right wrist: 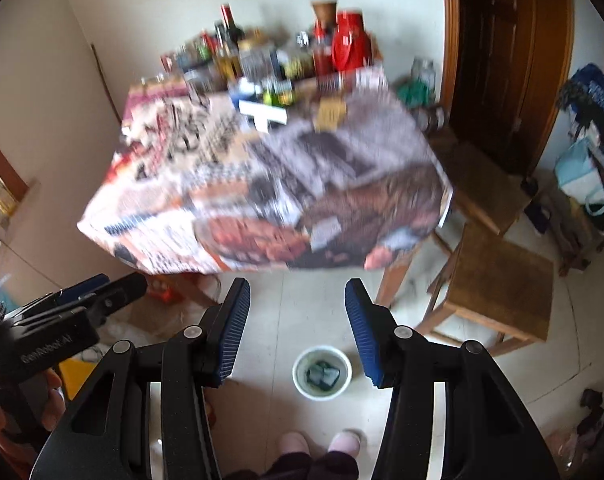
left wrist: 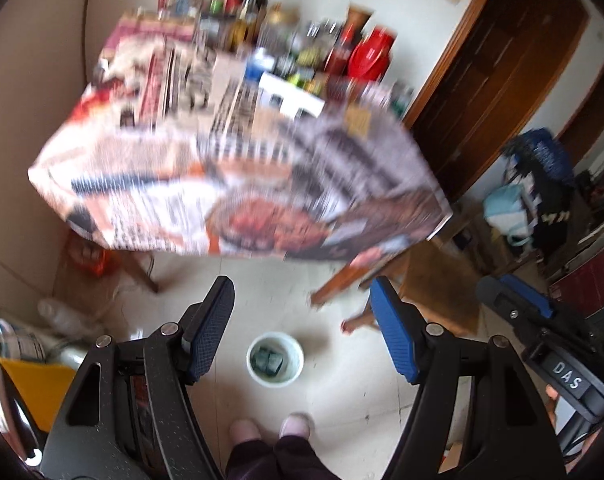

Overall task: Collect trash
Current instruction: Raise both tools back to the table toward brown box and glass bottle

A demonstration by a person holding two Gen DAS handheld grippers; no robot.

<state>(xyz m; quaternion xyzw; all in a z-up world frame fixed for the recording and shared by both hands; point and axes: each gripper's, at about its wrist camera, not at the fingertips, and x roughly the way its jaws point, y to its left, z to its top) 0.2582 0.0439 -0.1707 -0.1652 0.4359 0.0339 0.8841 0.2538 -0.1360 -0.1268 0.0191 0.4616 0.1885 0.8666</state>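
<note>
We look down past both grippers at a pale tiled floor. The left gripper (left wrist: pixel 302 312) has its jaws standing apart with nothing between the blue pads. The right gripper (right wrist: pixel 298 312) is the same, its gap a little narrower and bare.

The white bin (left wrist: pixel 275 359) sits on the floor directly below us, upright, with dark greenish trash (left wrist: pixel 267 361) lying at its bottom. It stands just ahead of the person's pink slippers (left wrist: pixel 297 424). In the right view the bin (right wrist: pixel 322 372) falls between the two fingers, near the right one.

Beyond it stands a table (left wrist: pixel 238 176) draped in printed paper; everything on it is blurred. Bottles and a red jug (right wrist: pixel 352 46) crowd its far edge. A wooden stool (right wrist: pixel 498 284) stands just beside the table's right corner.
</note>
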